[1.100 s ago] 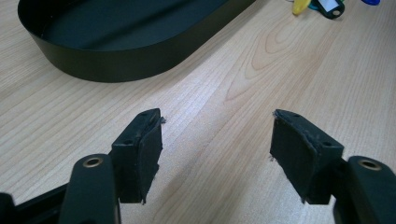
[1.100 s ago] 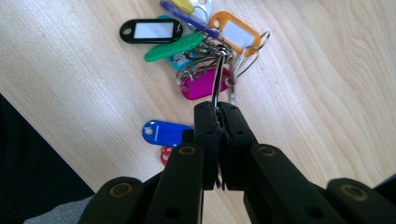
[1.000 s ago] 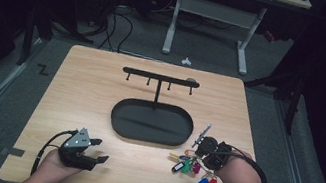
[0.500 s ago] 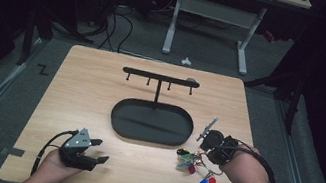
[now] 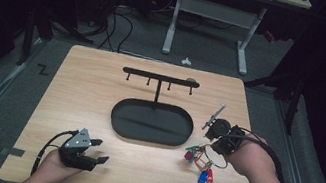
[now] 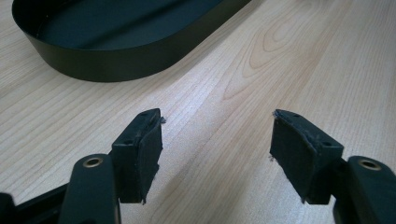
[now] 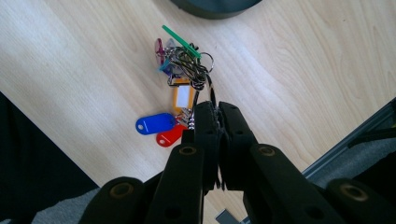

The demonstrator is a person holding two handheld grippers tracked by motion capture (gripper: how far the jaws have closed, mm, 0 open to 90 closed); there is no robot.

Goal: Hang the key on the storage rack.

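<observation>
The right gripper (image 7: 212, 109) is clamped fully shut on a wire ring of a bunch of keys with coloured tags (image 7: 175, 98), which sits at the near right of the wooden table (image 5: 91, 84), just beside the black oval tray (image 5: 152, 122). The blue and red tags (image 5: 205, 176) appear to rest on the wood. The left gripper (image 6: 215, 140) rests near the front left edge, jaws wide apart and holding nothing. Judged step: lifting the bunch clear. The next move likely calls for carrying it to the hook rack (image 5: 159, 76) above the tray and threading a ring over one peg without snagging.
</observation>
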